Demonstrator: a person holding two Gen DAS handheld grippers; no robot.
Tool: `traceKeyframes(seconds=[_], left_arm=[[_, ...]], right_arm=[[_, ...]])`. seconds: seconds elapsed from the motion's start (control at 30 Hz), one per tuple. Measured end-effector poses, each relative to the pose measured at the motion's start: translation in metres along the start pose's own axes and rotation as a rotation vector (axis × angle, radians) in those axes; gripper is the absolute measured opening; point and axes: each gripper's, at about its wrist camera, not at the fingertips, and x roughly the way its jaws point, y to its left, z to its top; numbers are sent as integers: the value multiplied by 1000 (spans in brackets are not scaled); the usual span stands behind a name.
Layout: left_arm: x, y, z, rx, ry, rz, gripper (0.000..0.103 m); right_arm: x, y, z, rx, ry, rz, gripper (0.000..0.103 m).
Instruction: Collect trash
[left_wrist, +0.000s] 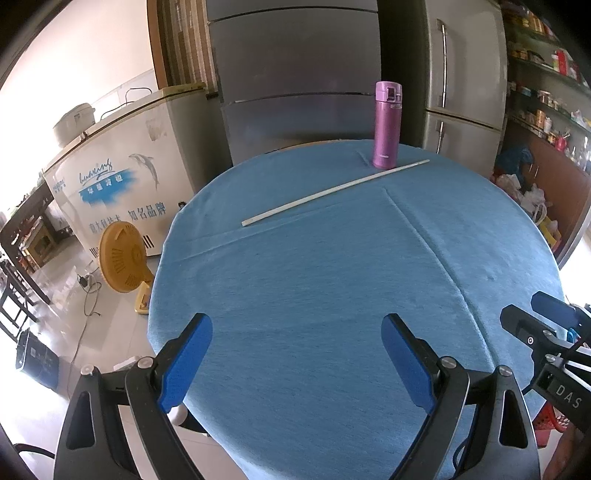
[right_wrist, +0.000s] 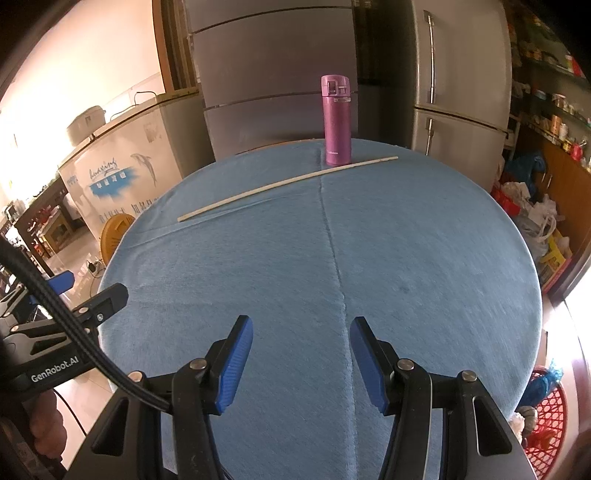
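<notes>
Both tools hang over the near side of the round table's blue cloth (left_wrist: 332, 277) with nothing in them: your left gripper (left_wrist: 295, 363) stands spread wide and empty; your right gripper (right_wrist: 301, 363) is parted more narrowly and also grasps nothing; each shows at the edge of the other's view. The only likely trash on the table is the long white stick (left_wrist: 334, 191), which lies flat on the far half of the cloth, running diagonally, its far end passing just beside the base of the upright purple flask (left_wrist: 386, 125); whether the two touch, you cannot tell from here. That closeness looks like the main hazard: reach for the far end and a finger may knock the tall, narrow flask over or off the far edge; take the stick by one tip only and its length may swing it into the flask or let it droop and slip; press down too hard and the pads may bunch the cloth instead of getting under so thin a thing. A red basket (right_wrist: 550, 417) sits low beside the table, perhaps the bin. Readable writing: "GenRobot.AI" on the left tool's body; "DAS" on the right; Chinese characters, among them 知名品牌, under a dolphin on the chest freezer (left_wrist: 122, 177); the flask's label is too small to read.
</notes>
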Motion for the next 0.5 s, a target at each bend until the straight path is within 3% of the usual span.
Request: traceKeyframes(seconds=[0.5], left_arm=[[14,12,5,8,17,4,93]], right_arm=[[13,10,12,15,7,-11,59]])
